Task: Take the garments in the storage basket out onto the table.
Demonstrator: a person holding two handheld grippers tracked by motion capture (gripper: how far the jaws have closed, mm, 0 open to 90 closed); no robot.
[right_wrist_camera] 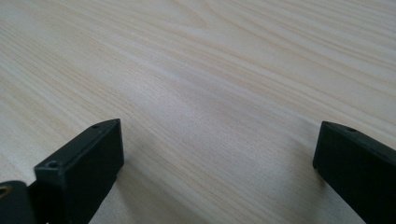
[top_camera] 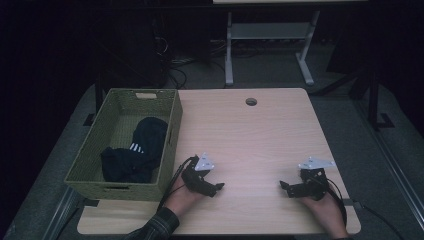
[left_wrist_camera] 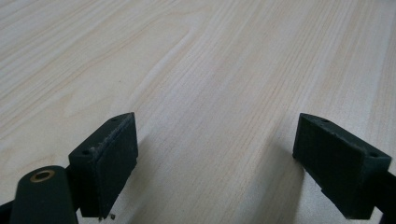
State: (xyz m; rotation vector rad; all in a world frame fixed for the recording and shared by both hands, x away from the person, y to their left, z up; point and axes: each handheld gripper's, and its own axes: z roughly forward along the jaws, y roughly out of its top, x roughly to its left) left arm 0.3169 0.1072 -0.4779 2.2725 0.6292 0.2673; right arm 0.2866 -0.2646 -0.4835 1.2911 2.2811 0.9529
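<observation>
Near the table's front edge, my left gripper (top_camera: 218,188) rests low on the light wood table (top_camera: 250,135), just right of a green woven basket (top_camera: 107,115). Its jaws stand wide apart in the left gripper view (left_wrist_camera: 217,158), with bare wood between them. My right gripper (top_camera: 284,187) sits at the front right of the table, pointing left toward the other one. The right gripper view (right_wrist_camera: 219,163) shows it open as well, nothing between its pads. Dark clothing with a white-striped patch (top_camera: 137,150) lies inside the basket.
The basket stands at the table's left edge, partly overhanging it. A round cable hole (top_camera: 251,101) is at the back middle of the table. Behind the table are a white desk frame (top_camera: 270,45) and dark equipment with cables on the floor.
</observation>
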